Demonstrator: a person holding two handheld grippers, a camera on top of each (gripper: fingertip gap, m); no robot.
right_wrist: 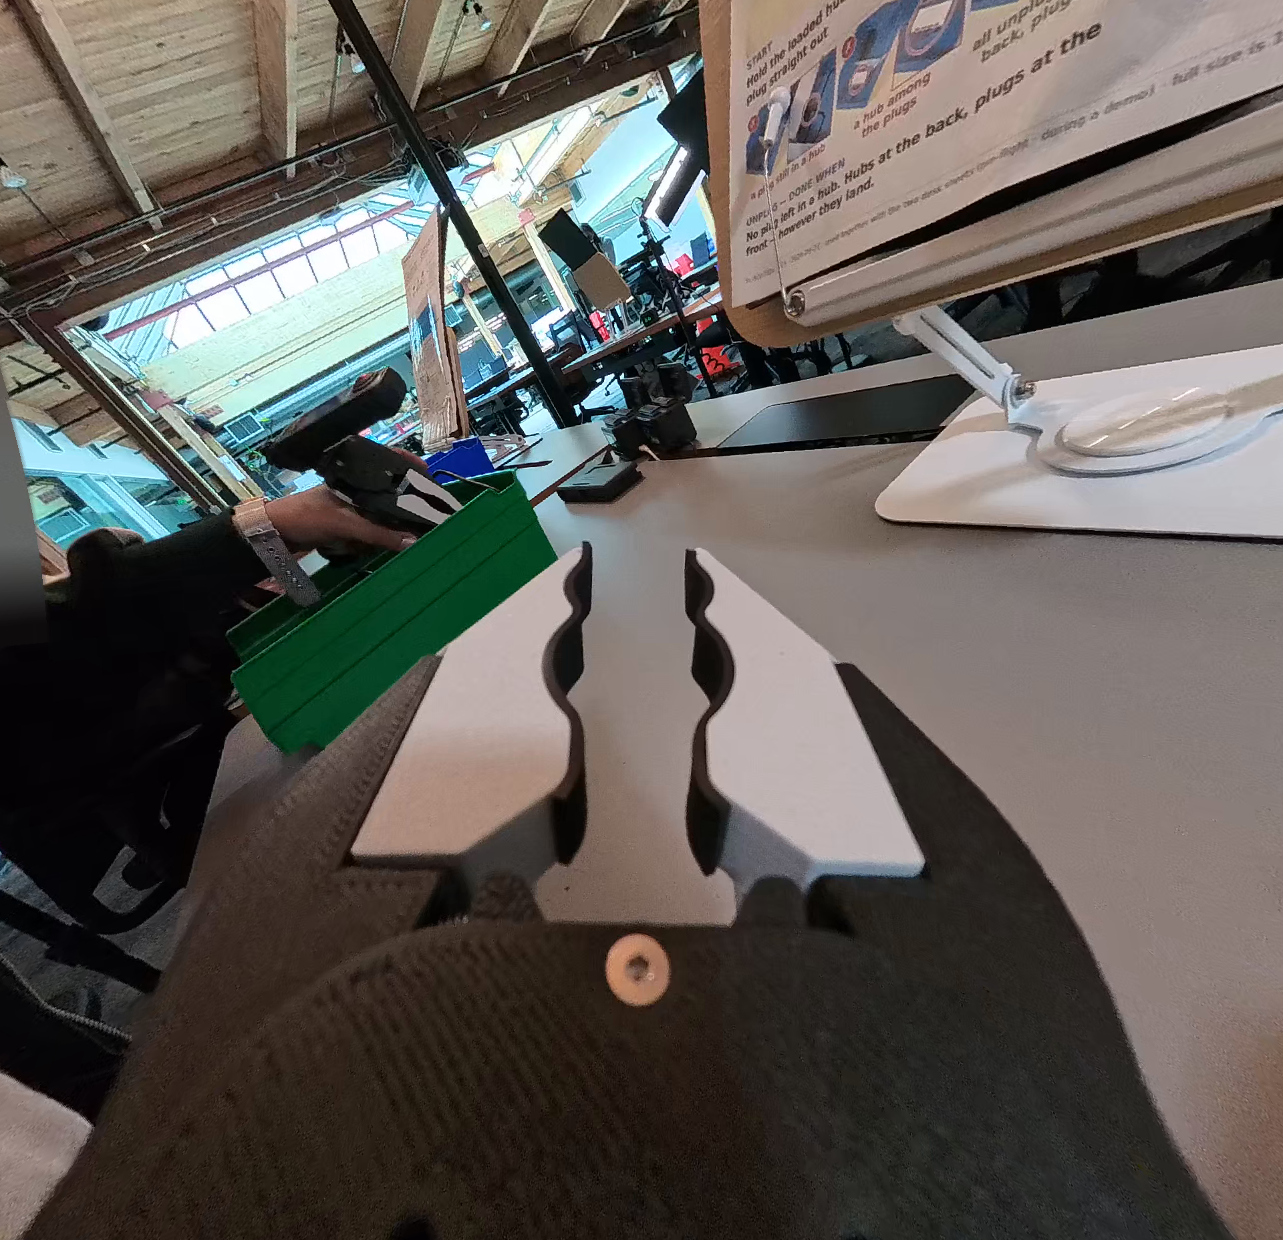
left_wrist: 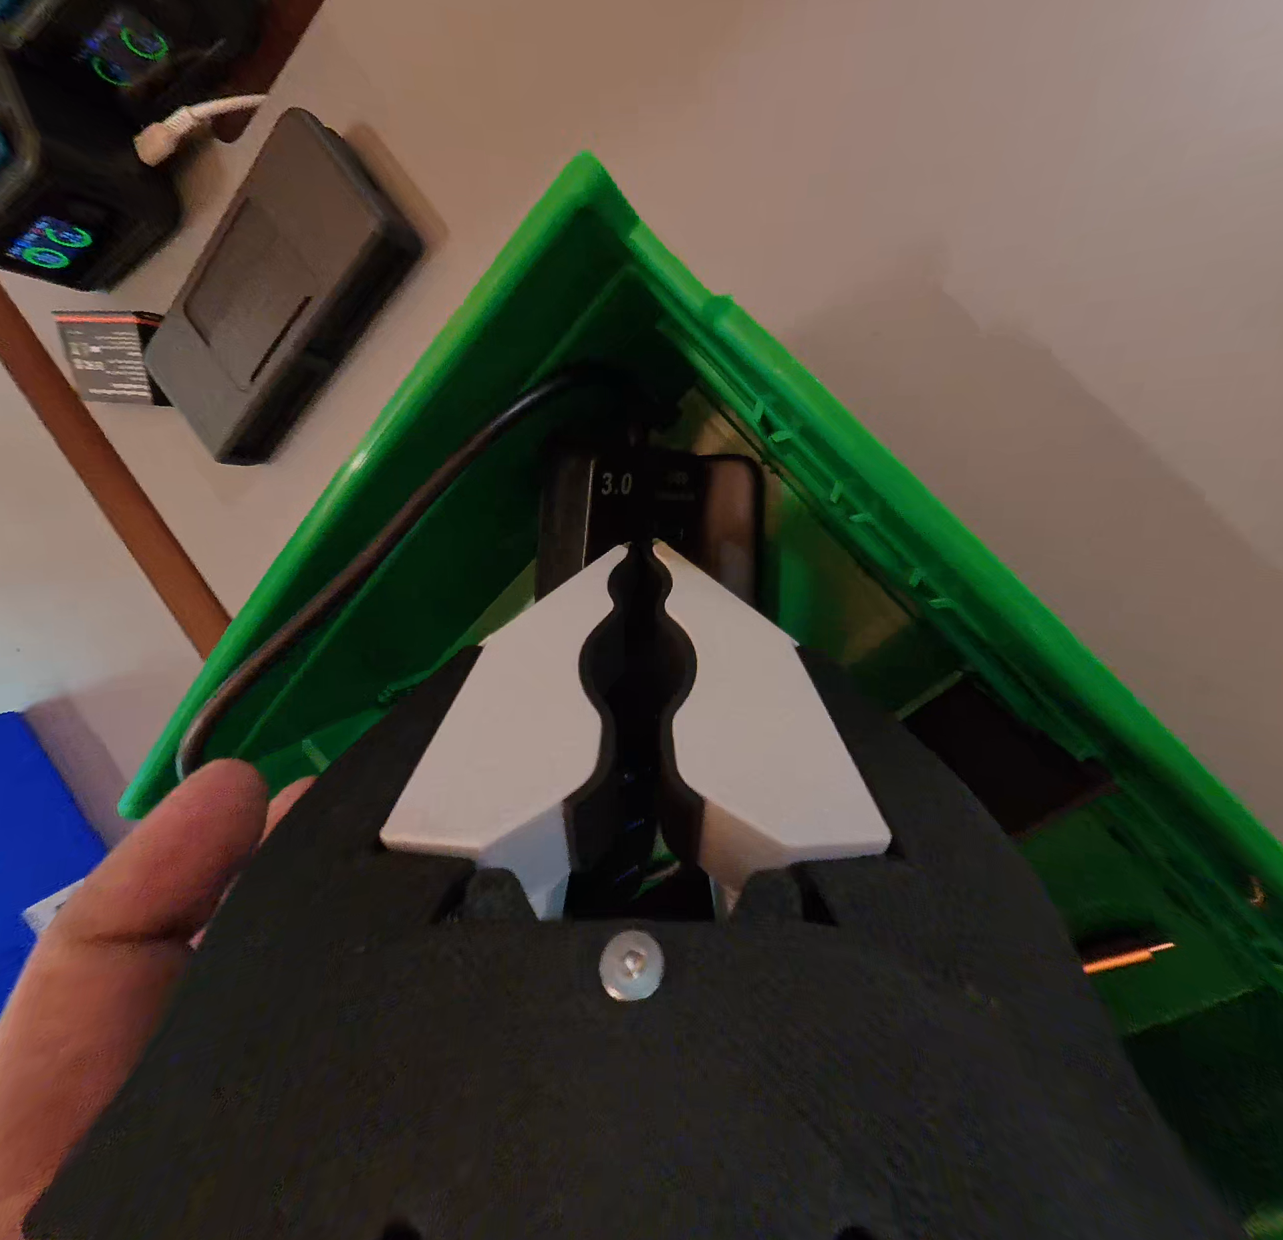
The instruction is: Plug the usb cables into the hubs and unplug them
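Observation:
My left gripper point(left_wrist: 642, 547) reaches down into the corner of a green bin point(left_wrist: 430, 401). Its fingertips almost touch at the near end of a black USB hub point(left_wrist: 646, 495) that lies in the corner. I cannot tell whether anything is pinched between them. A black cable point(left_wrist: 389, 547) runs from the hub along the bin's left wall. In the right wrist view the left gripper point(right_wrist: 416, 498) dips into the green bin point(right_wrist: 416, 623). My right gripper point(right_wrist: 639, 554) is open and empty, low over the grey table point(right_wrist: 902, 616), to the right of the bin.
A white stand base point(right_wrist: 1007, 470) and a board with a printed sheet point(right_wrist: 937, 116) stand at the far right. A flat dark device point(right_wrist: 597, 481) and a blue bin point(right_wrist: 462, 460) lie beyond the green bin. A grey box point(left_wrist: 278, 290) and black units point(left_wrist: 76, 186) lie left of it.

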